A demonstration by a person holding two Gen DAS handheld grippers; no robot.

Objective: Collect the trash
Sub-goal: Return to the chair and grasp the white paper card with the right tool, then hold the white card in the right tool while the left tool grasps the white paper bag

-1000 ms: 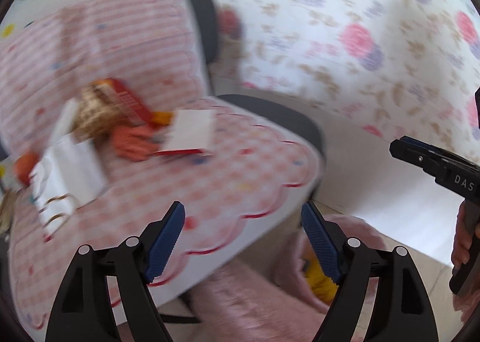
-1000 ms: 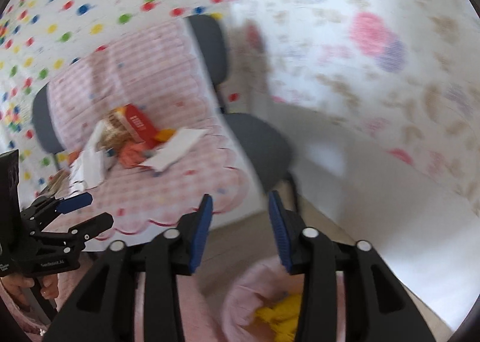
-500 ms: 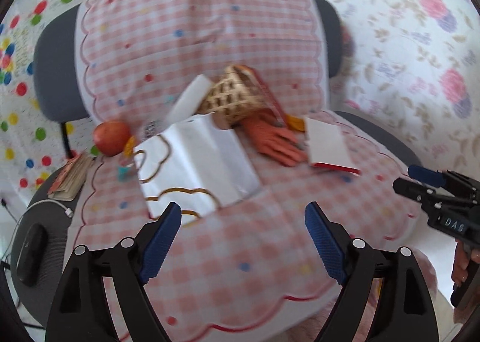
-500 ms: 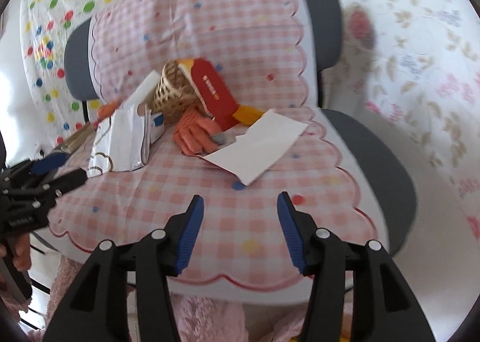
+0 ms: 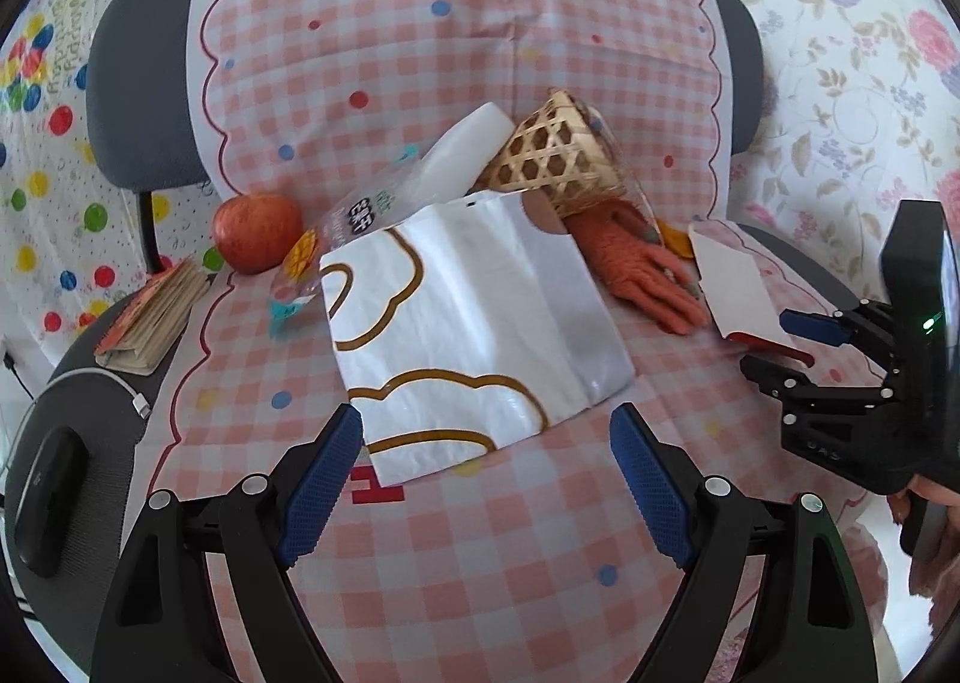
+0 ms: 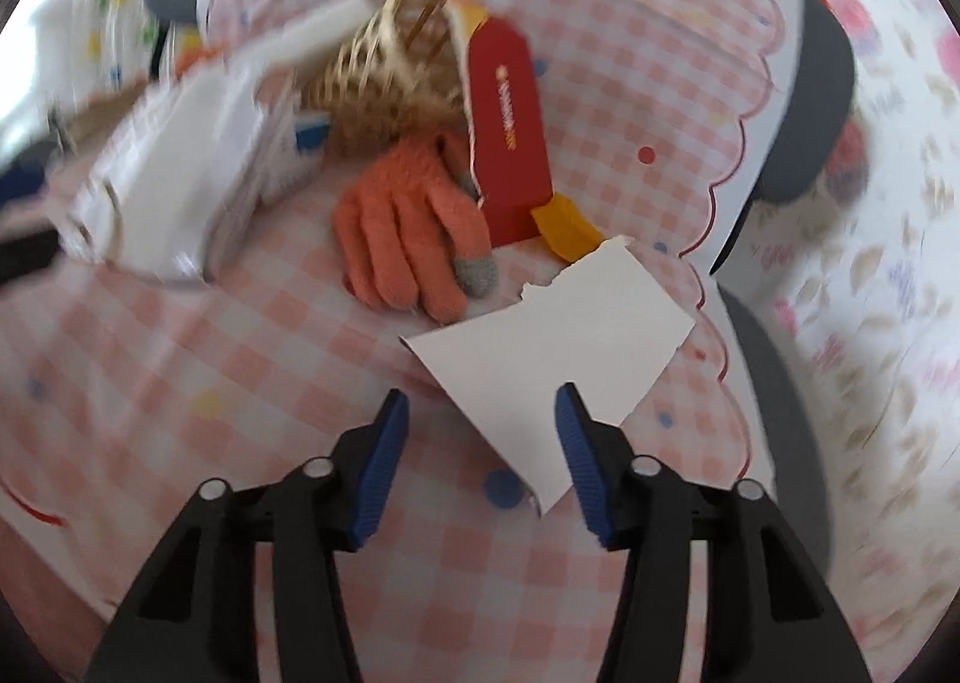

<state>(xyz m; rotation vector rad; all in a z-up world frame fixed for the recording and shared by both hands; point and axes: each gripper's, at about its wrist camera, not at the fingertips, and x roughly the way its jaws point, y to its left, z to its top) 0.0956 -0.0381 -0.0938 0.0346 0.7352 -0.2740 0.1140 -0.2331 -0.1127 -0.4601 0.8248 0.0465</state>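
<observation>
A white plastic bag with gold lines [image 5: 474,317] lies on the checked chair seat, just ahead of my open, empty left gripper [image 5: 486,479]. A torn white card [image 6: 552,347] [image 5: 741,296] lies at the seat's right side; my open, empty right gripper [image 6: 480,455] [image 5: 780,344] hovers right at its near edge. A red torn carton [image 6: 510,137] leans behind an orange glove [image 6: 402,239] [image 5: 645,269]. A clear snack wrapper [image 5: 354,227] lies left of the bag.
A woven basket [image 5: 555,155] lies tipped at the seat back beside a white block [image 5: 462,149]. A red apple [image 5: 258,230], a small book [image 5: 153,323] and a black case [image 5: 48,503] with a cable sit at left. Floral wall stands at right.
Both grippers swung from the floor and wall onto the chair seat and moved closer. The left now faces the white bag; the right now sits at the torn card.
</observation>
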